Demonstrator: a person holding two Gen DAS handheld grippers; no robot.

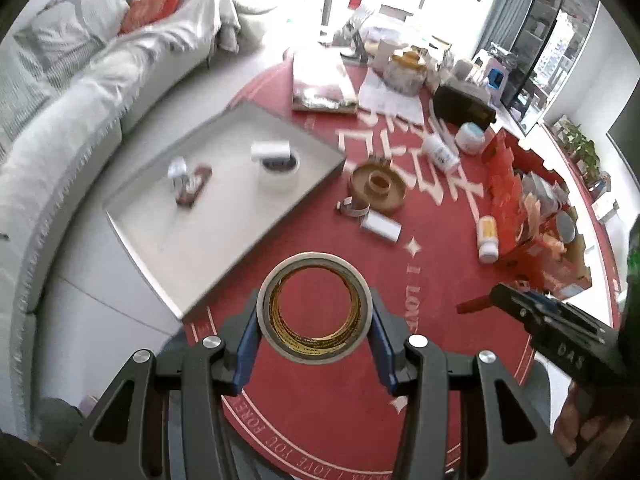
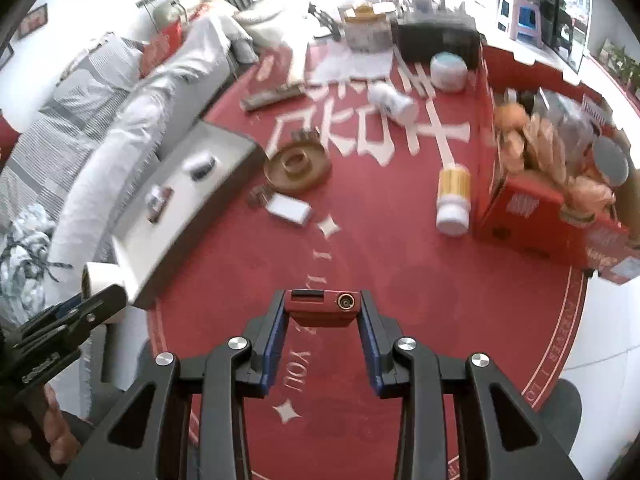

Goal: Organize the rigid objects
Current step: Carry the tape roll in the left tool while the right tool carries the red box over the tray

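In the left wrist view my left gripper is shut on a beige tape roll, pads pressing its two sides, above the red round table. Just left of it lies a grey tray holding a small bottle, a dark red box and a white tape roll. In the right wrist view my right gripper is shut on a small red rectangular device, held above the table. The same view shows the left gripper with its roll at the tray's near corner.
On the cloth lie a brown round holder, a white box, a metal clip, a yellow pill bottle, a white bottle and a cream jar. A full red carton stands right; a sofa is left.
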